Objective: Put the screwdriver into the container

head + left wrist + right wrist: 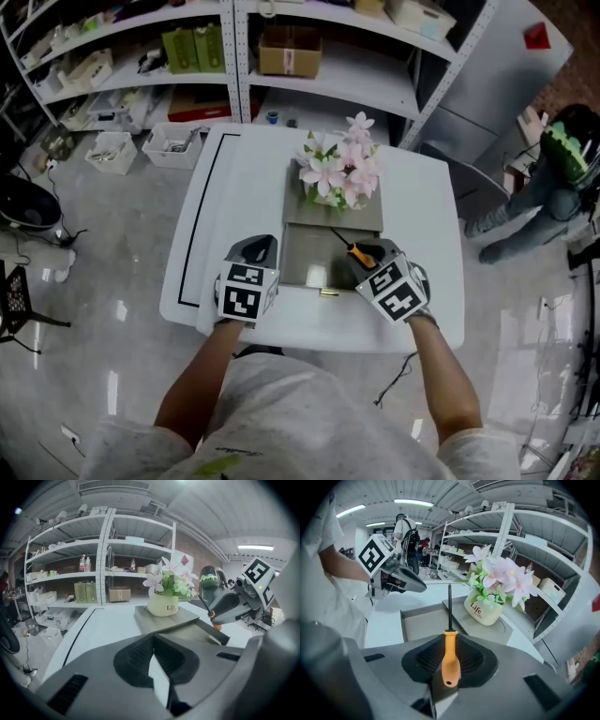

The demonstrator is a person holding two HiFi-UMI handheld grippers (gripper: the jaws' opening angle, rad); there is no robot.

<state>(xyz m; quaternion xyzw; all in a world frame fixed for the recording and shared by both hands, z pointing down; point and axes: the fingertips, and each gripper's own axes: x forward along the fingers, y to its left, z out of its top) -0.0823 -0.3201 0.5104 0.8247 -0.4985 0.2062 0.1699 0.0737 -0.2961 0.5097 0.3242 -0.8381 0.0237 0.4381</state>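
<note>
My right gripper (368,251) is shut on an orange-handled screwdriver (356,251), whose black shaft points away over the open grey container (307,261). In the right gripper view the handle (450,660) sits between the jaws of the right gripper (450,645) and the shaft rises above the container's tray (425,625). The left gripper (262,247) hovers at the container's left front corner, shut and holding nothing. From the left gripper view, the left gripper (153,643) faces the container (183,621), with the screwdriver (205,603) to the right.
A cream pot of pink flowers (337,173) stands on the container's flat back part. The white table (427,234) has a black line along its left side. Shelving (309,47) lies beyond, bins (171,145) sit on the floor, and a person (548,187) stands at right.
</note>
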